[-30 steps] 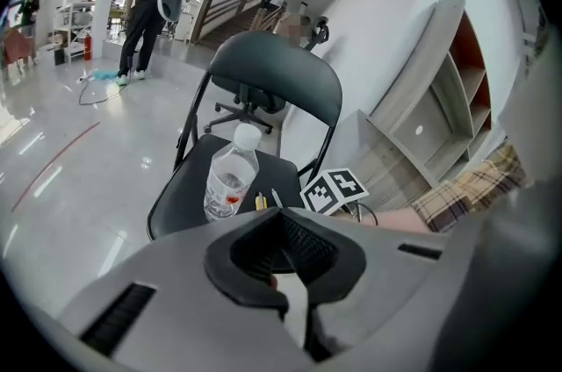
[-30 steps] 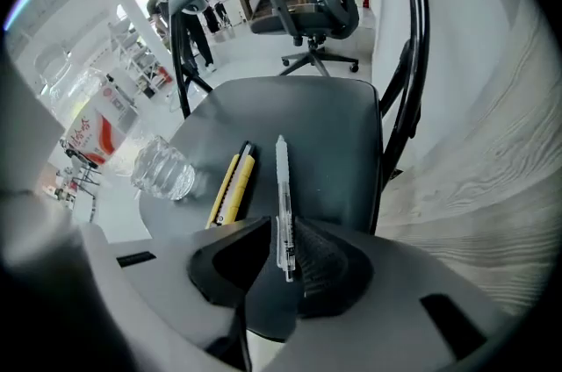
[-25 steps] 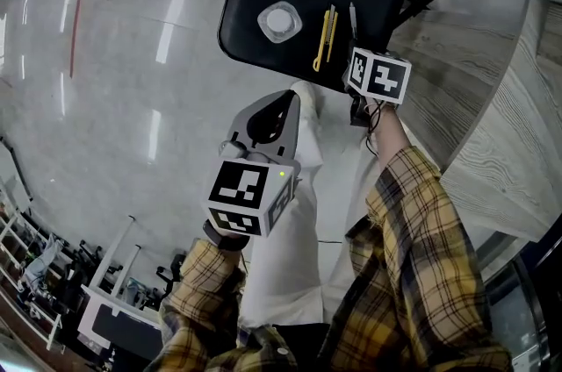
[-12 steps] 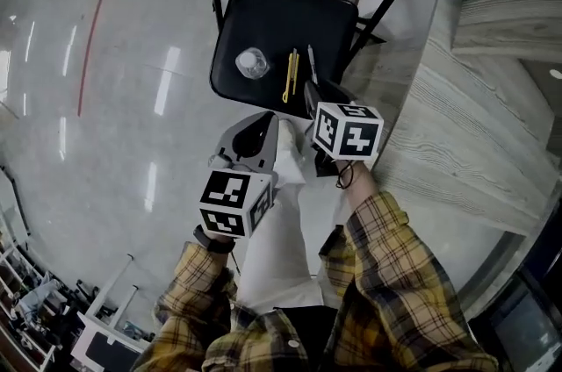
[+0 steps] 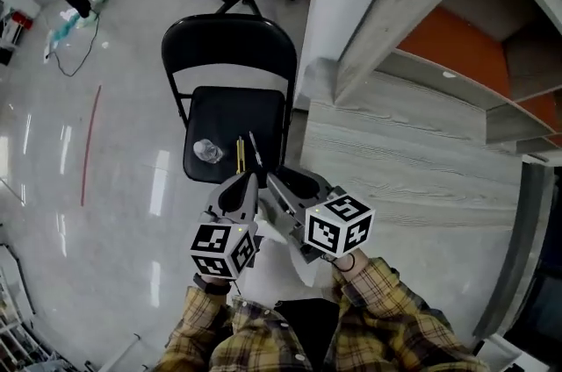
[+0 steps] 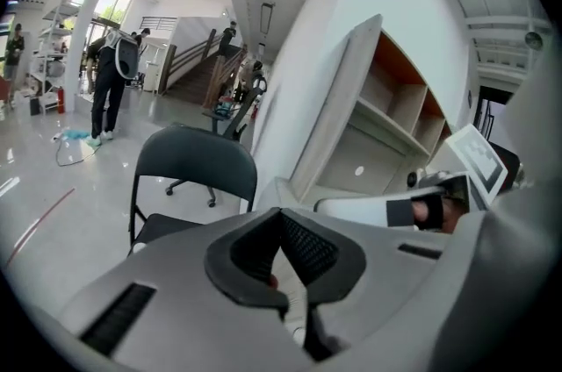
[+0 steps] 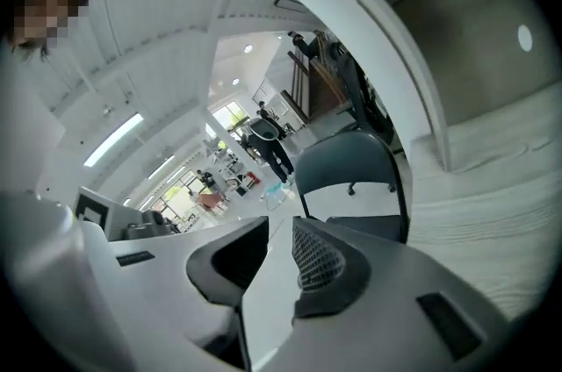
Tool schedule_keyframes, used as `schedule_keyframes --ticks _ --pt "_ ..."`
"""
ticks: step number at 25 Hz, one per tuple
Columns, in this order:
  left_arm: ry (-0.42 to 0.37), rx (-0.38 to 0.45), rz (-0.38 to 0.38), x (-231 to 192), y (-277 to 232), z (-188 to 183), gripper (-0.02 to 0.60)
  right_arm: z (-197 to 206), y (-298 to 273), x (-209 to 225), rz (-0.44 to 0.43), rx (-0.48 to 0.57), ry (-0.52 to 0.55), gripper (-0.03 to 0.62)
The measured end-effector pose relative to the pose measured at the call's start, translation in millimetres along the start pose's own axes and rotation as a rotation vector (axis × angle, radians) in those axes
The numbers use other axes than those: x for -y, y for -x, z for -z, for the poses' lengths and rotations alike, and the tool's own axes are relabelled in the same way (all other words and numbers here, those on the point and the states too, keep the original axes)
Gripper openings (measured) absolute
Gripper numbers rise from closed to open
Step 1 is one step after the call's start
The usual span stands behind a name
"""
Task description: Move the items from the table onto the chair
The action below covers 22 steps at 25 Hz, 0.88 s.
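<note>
Black folding chair (image 5: 230, 111) seat holds clear round container (image 5: 208, 152), contents unreadable, yellow utility knife (image 5: 240, 153) at its 3 o'clock, dark pen (image 5: 255, 149) beside that. Left gripper (image 5: 248, 182) fully closed, empty; right gripper (image 5: 275, 184) jaws apart, closing on nothing. Both at seat's 6 o'clock; a second ago right one was by the pen

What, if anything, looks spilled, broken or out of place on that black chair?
Nothing stands out. A clear container, a yellow cutter and a pen rest side by side on the chair seat, nothing spilled.
</note>
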<state>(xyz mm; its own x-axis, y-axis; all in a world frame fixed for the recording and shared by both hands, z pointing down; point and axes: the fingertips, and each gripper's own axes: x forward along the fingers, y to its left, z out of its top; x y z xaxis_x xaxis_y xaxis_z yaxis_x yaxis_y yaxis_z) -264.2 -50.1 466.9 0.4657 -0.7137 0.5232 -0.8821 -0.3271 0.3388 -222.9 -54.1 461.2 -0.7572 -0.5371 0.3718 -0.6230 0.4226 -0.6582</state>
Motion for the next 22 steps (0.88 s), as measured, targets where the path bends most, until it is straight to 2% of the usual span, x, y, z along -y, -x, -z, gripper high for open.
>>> schedule_keyframes --ticks 3,5,12,18,22 --pt "-0.043 0.0 0.052 60.8 -13.8 -12.6 0.005 -16.4 65.6 12.3 -0.02 0.027 0.027 0.092" --pt "-0.078 0.007 0.088 104.6 -23.8 -21.7 0.005 -29.6 114.0 30.8 0.008 0.064 0.046 0.091" --pt "-0.155 0.047 0.203 250.0 -56.5 -39.0 0.005 -78.0 288.6 117.3 0.242 0.249 0.127 0.065" --pt "-0.219 0.039 0.334 357.2 -77.0 -28.0 0.005 -76.3 402.7 163.5 0.442 0.331 0.182 0.035" --pt "-0.279 0.016 0.414 404.9 -81.6 -24.6 0.005 -69.0 454.0 181.3 0.551 0.395 0.152 0.021"
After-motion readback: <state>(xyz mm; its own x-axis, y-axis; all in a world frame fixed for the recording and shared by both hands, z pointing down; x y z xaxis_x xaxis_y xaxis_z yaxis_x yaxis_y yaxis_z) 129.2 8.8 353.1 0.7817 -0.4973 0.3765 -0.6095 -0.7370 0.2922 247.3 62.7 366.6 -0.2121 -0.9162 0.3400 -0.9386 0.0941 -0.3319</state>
